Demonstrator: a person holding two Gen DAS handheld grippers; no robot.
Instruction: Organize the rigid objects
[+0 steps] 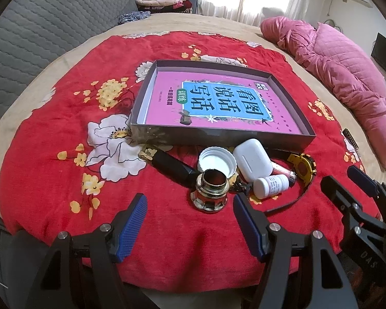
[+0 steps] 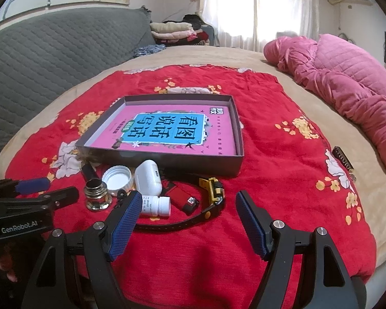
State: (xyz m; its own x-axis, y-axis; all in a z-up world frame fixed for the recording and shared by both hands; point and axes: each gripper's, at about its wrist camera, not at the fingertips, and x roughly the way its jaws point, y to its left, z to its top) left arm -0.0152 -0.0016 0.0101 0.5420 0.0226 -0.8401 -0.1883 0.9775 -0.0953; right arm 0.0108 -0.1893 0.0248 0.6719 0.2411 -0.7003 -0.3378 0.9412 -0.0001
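A grey shallow box (image 1: 218,135) (image 2: 164,158) with a pink book inside lies on the red floral cloth. In front of it lie a brass inkwell-like jar (image 1: 210,191) (image 2: 97,195), a white cap (image 1: 217,161) (image 2: 117,176), a white earbud case (image 1: 253,161) (image 2: 148,177), a small white pill bottle (image 1: 270,185) (image 2: 155,206), a black pen-like tube (image 1: 169,163), a red lighter (image 2: 182,200) and a yellow watch (image 1: 305,167) (image 2: 213,189). My left gripper (image 1: 189,206) is open just before the jar. My right gripper (image 2: 187,206) is open near the watch strap.
A pink quilt (image 1: 342,77) (image 2: 347,77) lies at the right of the bed. A grey quilted headboard (image 1: 38,33) stands at the left. Folded clothes (image 2: 172,32) are stacked at the back. A small dark bar (image 2: 343,162) lies at the cloth's right edge.
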